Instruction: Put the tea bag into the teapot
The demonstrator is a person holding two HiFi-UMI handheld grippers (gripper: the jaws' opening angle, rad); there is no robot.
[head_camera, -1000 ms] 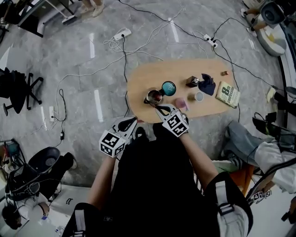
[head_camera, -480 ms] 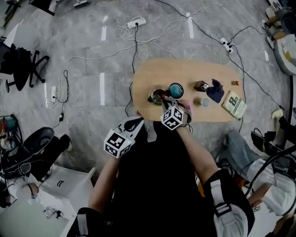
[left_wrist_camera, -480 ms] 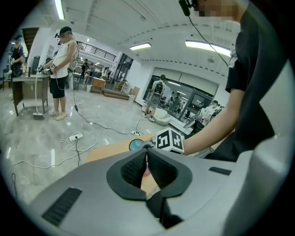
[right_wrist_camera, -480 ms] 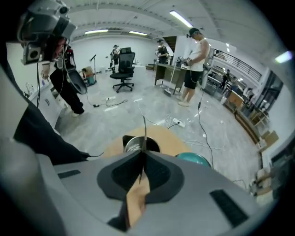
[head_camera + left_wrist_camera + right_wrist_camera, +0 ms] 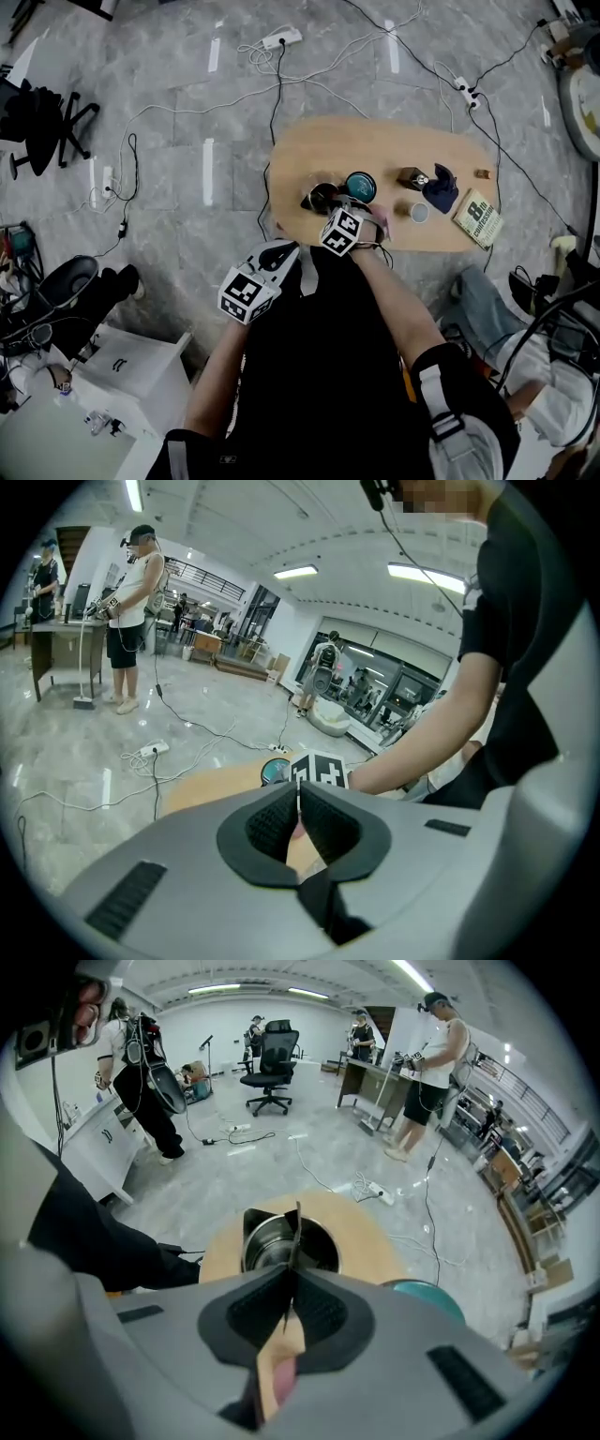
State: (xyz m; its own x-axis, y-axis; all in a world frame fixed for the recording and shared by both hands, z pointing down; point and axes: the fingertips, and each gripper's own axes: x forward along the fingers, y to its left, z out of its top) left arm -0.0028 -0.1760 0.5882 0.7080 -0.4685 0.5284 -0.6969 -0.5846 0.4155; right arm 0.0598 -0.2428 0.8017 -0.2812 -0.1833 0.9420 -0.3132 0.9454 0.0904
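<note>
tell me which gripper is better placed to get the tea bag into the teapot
Right. The right gripper is shut on a thin flat piece, apparently the tea bag, and points down over the open teapot. The left gripper is shut, empty, and held short of the table.

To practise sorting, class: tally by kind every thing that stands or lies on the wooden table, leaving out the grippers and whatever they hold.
Teapot: 1
Teal round item: 1
Small cup: 1
Book: 1
Dark blue cloth: 1
Small dark item: 1
Small brown item: 1
Pink item, partly hidden: 1
Total: 8
</note>
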